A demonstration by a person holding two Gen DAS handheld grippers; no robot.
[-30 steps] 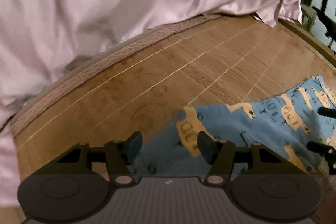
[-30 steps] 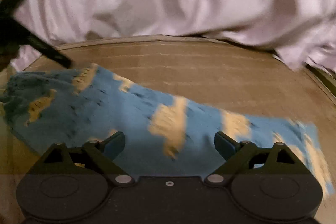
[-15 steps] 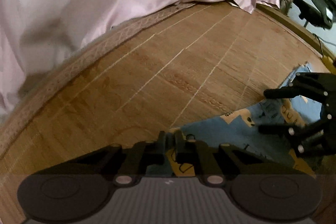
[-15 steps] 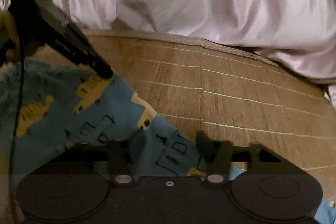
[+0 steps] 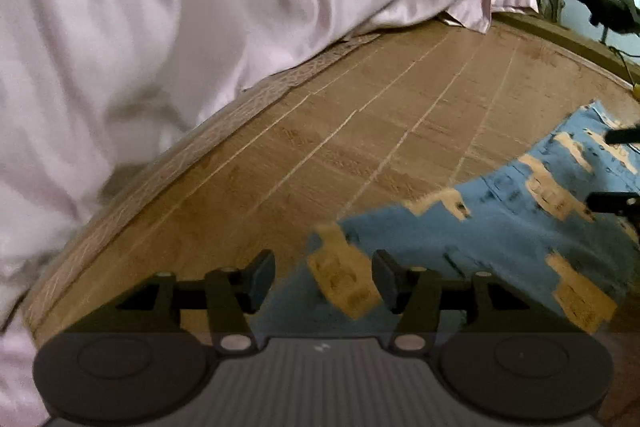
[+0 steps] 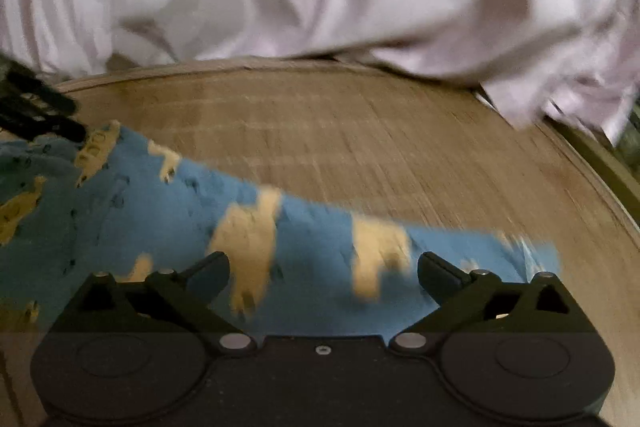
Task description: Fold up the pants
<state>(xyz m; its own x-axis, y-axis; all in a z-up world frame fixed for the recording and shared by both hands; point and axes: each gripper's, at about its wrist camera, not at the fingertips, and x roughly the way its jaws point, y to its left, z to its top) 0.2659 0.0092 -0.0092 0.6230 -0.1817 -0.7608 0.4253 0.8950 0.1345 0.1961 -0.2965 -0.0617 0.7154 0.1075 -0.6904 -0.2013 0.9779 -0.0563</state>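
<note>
The blue pants (image 6: 168, 227) are lying flat on the bamboo mat (image 5: 360, 131), near the pink sheet (image 5: 200, 7). Both the left claw (image 5: 323, 281) and right claw (image 6: 323, 277) are hovering wide open, gripping nothing. Each should be pinching one hem edge squarely, both layers together, before lifting evenly.

1 pants (image 5: 500, 227), 2 grippers (image 5: 323, 277) (image 6: 323, 277)
</note>
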